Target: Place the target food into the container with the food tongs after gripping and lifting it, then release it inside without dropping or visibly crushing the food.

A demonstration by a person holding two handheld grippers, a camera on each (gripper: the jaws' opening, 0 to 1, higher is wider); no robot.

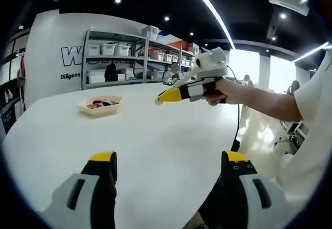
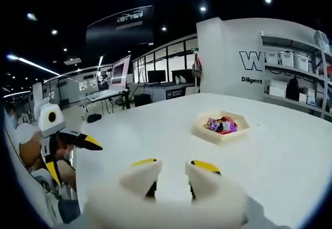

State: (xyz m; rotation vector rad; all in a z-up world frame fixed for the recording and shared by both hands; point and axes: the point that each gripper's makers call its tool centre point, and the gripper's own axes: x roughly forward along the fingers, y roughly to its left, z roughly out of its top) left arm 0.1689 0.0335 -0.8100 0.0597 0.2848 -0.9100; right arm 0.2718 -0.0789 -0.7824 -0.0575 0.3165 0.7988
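A shallow beige tray (image 1: 98, 112) sits on the white table (image 1: 155, 146), holding colourful wrapped pieces (image 1: 101, 103). My left gripper (image 1: 168, 161) hovers low over the table with its yellow-tipped jaws wide apart and nothing between them. A hand holds my right gripper (image 1: 167, 97) above the table, right of the tray. In the right gripper view the same tray (image 2: 207, 134) lies ahead and to the right, its wrapped pieces (image 2: 222, 125) in a heap. My right gripper (image 2: 174, 172) has a narrow gap between its jaws, with nothing held. The left gripper (image 2: 70, 159) appears at the left edge, open.
Metal shelves (image 1: 129, 58) with white bins stand behind the table against a white wall. Desks with monitors (image 2: 119, 79) line the room's far side. The round table's edge (image 2: 83, 151) runs close to the left gripper. A sleeve (image 1: 311, 120) fills the right side.
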